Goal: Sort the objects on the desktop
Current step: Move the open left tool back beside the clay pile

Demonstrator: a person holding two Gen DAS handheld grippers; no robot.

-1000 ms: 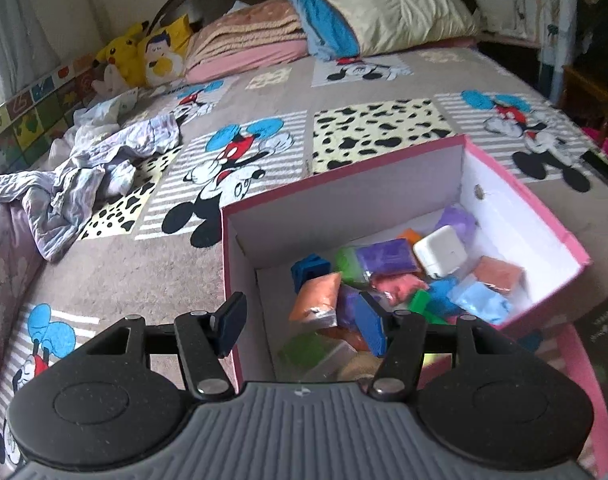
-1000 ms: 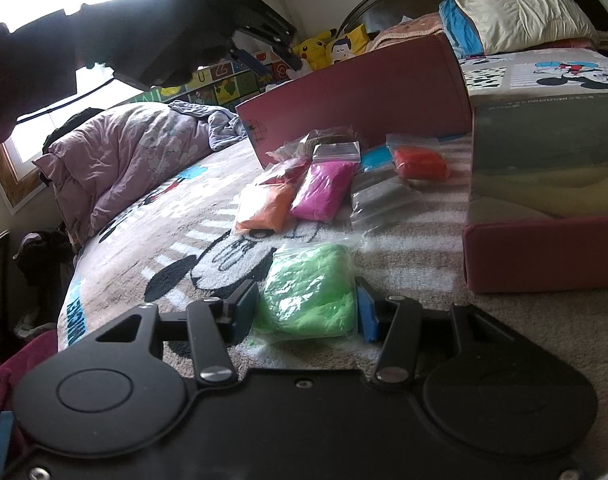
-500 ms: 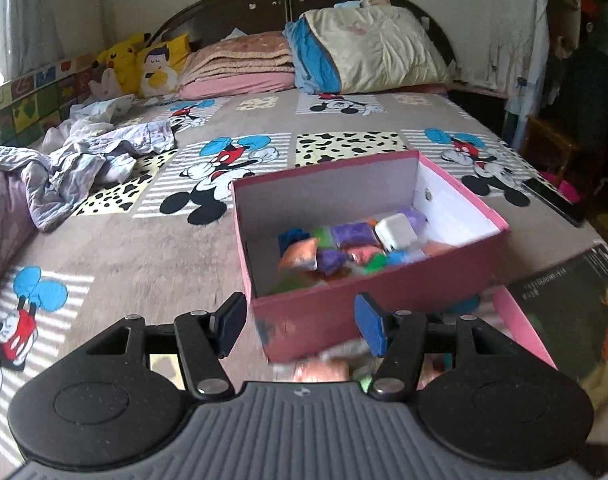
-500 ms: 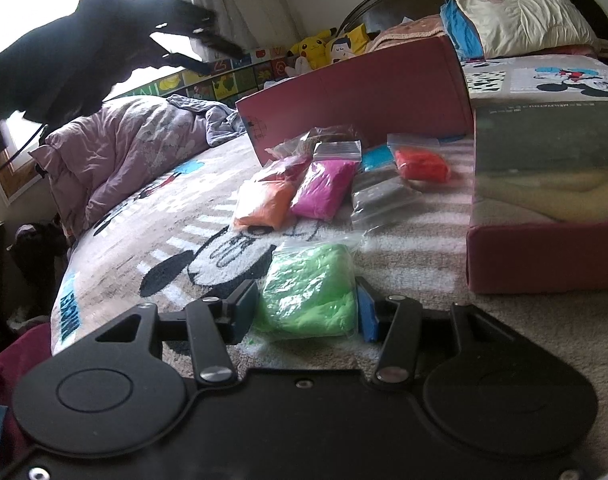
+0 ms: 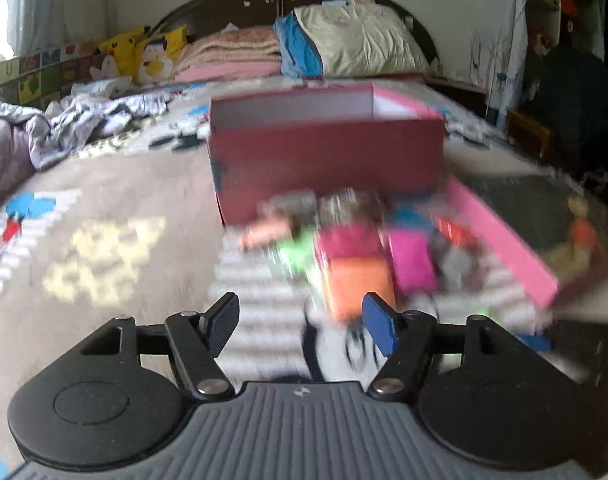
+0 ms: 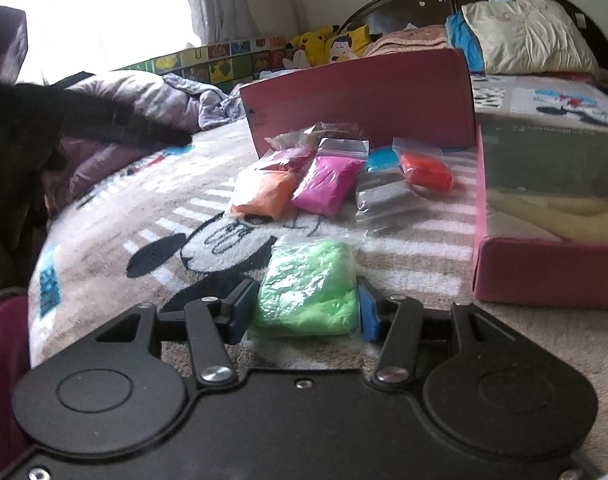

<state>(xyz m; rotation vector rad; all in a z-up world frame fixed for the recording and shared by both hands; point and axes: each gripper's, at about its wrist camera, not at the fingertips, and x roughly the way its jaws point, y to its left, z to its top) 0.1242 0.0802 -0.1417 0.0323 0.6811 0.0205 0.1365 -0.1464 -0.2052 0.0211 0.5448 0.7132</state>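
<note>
Clay bags (image 6: pixel 324 184) on cartoon-print bedspread (image 6: pixel 175 216)

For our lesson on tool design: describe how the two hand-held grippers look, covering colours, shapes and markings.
The left gripper has a grey ribbed body with a small pale logo, two round black discs, black link arms with silver pins, and one black and one blue pad on its fingers. The right gripper has a flat black body, matching discs and links, and blue pads.

- Glossy, crinkled clear plastic around green clay bag (image 6: pixel 308 288), lower centre.
- Matt pink cardboard box (image 6: pixel 360 96), upper centre.
- Fuzzy printed cloth blanket (image 6: pixel 143 216), left.
</note>
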